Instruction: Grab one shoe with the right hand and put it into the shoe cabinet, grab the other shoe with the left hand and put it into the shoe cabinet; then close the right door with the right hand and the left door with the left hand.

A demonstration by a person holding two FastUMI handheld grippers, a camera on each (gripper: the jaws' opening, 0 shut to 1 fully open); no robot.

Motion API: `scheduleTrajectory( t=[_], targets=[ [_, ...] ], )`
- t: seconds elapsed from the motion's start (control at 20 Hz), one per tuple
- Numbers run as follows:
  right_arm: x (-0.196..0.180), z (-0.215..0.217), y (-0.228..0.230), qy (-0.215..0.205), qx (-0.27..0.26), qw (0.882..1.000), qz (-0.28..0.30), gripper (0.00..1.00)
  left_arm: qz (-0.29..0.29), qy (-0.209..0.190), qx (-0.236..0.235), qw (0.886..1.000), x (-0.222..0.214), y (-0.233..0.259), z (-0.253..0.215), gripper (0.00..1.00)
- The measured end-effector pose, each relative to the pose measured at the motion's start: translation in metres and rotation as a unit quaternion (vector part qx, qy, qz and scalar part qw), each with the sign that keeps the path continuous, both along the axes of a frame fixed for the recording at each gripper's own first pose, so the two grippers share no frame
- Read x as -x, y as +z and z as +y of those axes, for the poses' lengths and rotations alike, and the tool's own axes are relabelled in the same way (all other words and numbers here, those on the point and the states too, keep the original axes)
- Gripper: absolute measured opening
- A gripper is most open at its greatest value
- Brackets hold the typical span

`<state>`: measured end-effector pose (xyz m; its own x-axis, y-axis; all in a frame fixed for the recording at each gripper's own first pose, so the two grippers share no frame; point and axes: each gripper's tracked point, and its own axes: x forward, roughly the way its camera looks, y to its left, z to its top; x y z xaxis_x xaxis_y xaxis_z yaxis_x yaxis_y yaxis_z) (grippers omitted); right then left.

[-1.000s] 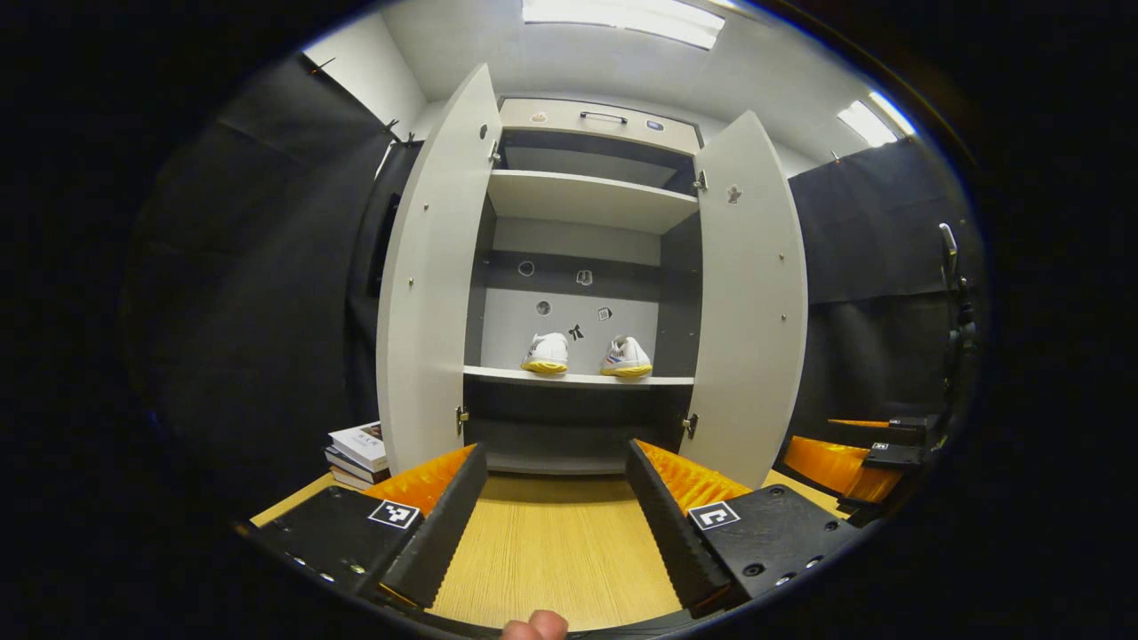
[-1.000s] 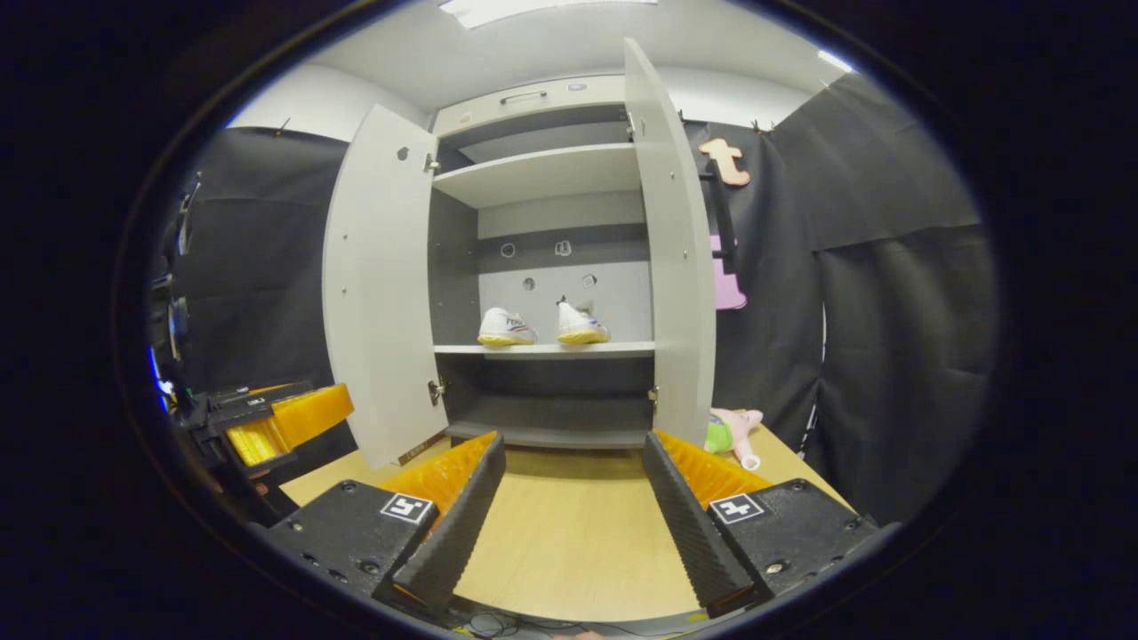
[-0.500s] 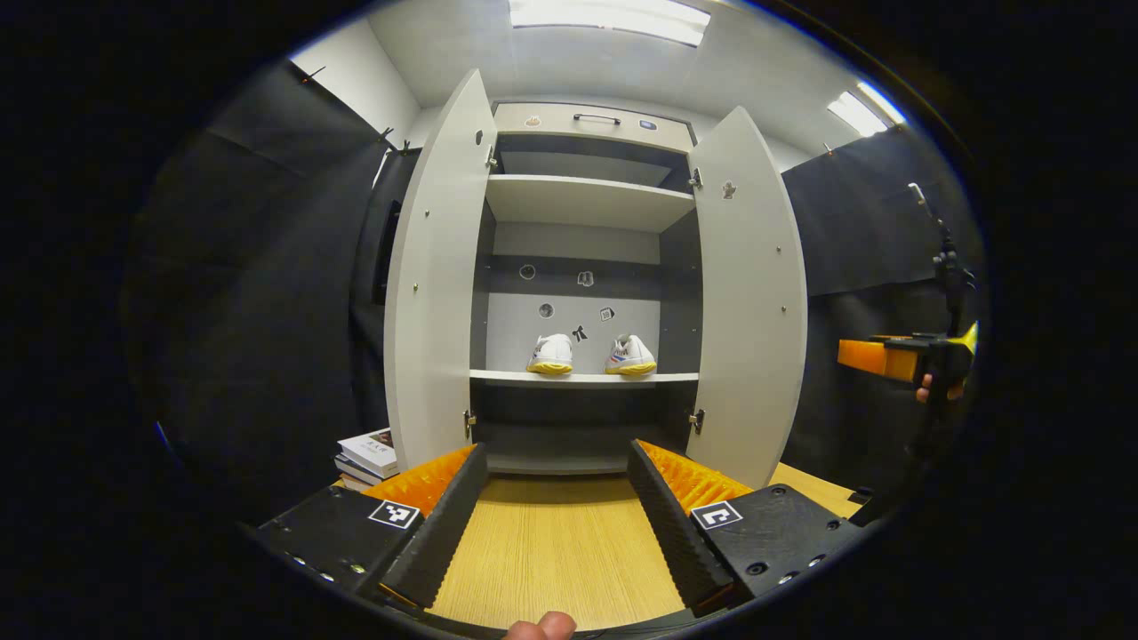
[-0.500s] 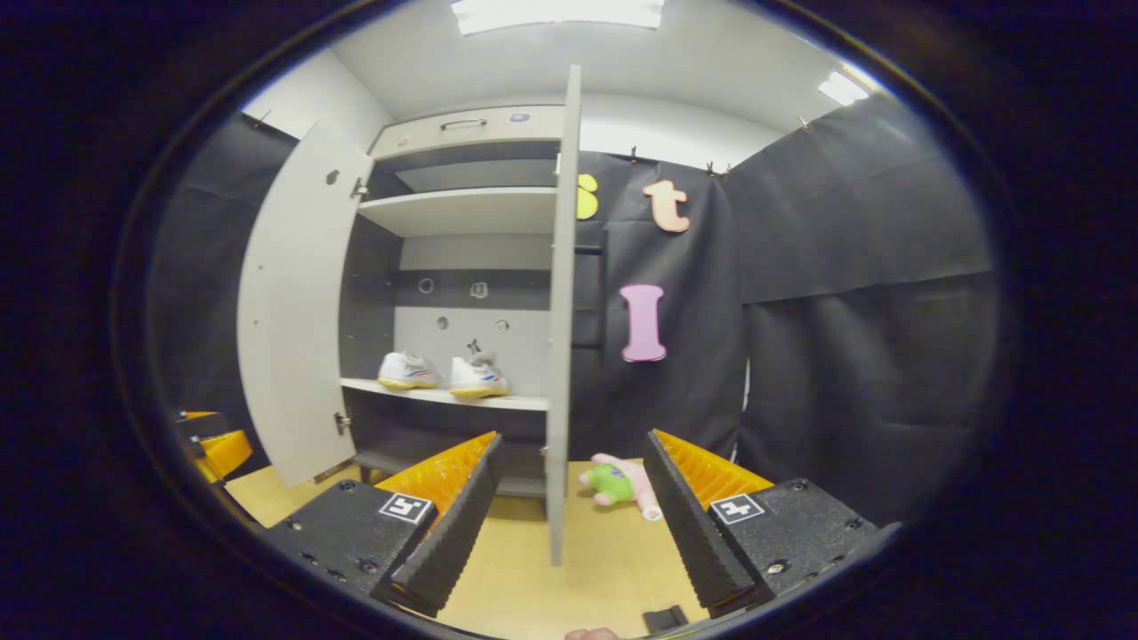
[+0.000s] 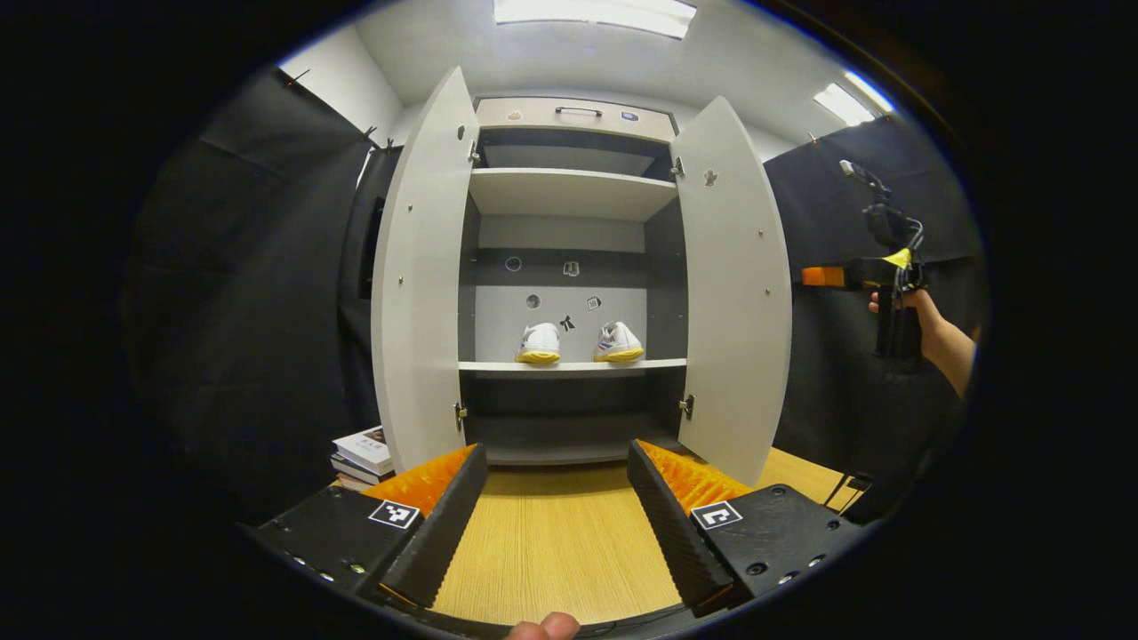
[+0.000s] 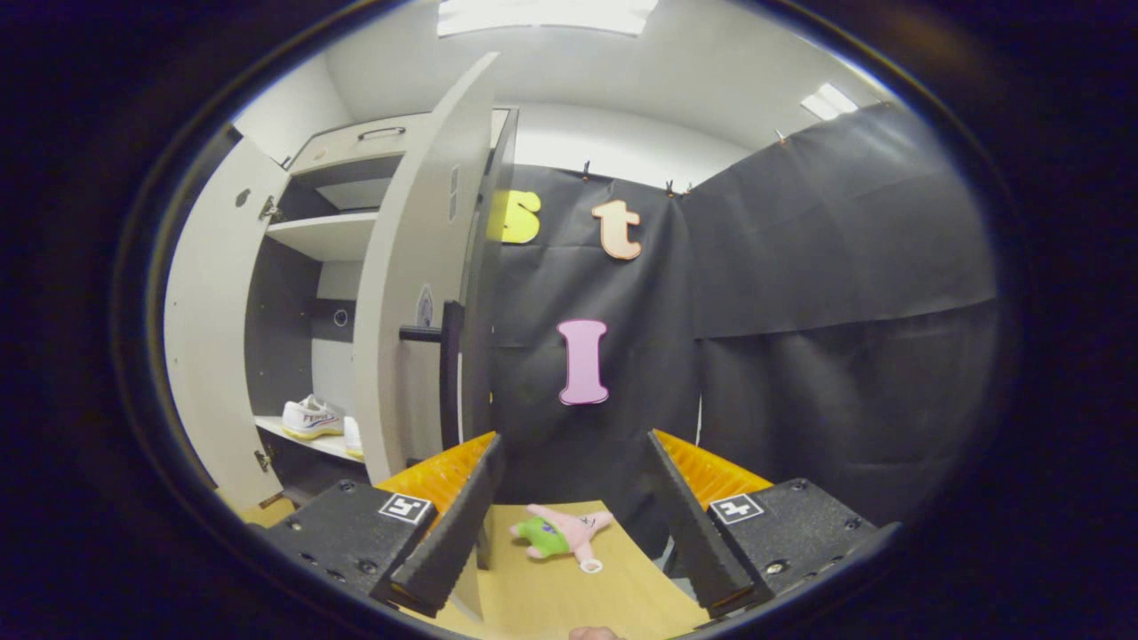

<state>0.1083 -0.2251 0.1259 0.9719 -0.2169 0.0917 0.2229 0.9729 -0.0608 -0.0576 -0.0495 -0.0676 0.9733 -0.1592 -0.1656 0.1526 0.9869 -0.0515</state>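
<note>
Facing right door (image 6: 418, 293) edge, right hand-held gripper (image 6: 569, 524) spread.

In the right gripper view the right door (image 6: 404, 293) hides most of one shoe (image 6: 353, 436).

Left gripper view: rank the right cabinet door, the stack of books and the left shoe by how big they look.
1. right cabinet door
2. stack of books
3. left shoe; it sits farther back, so true size stays unsure.
</note>
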Motion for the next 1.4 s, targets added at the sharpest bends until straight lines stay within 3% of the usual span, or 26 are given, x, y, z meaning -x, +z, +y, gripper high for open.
scheduleTrajectory(
  t=[0.25,0.85,1.4],
  targets=[
    [-0.025,0.007,0.013,0.005,-0.010,1.000,-0.001,0.98,0.018,-0.006,0.001,1.000,0.000,-0.011,-0.003,0.95],
    [-0.007,0.053,0.018,0.026,-0.017,0.999,-0.024,0.95,0.012,-0.018,-0.001,1.000,-0.009,-0.010,-0.010,0.95],
    [-0.027,0.154,0.013,0.124,-0.017,0.992,-0.028,0.95,0.025,0.007,-0.004,1.000,-0.010,-0.021,0.005,0.95]
  ],
)
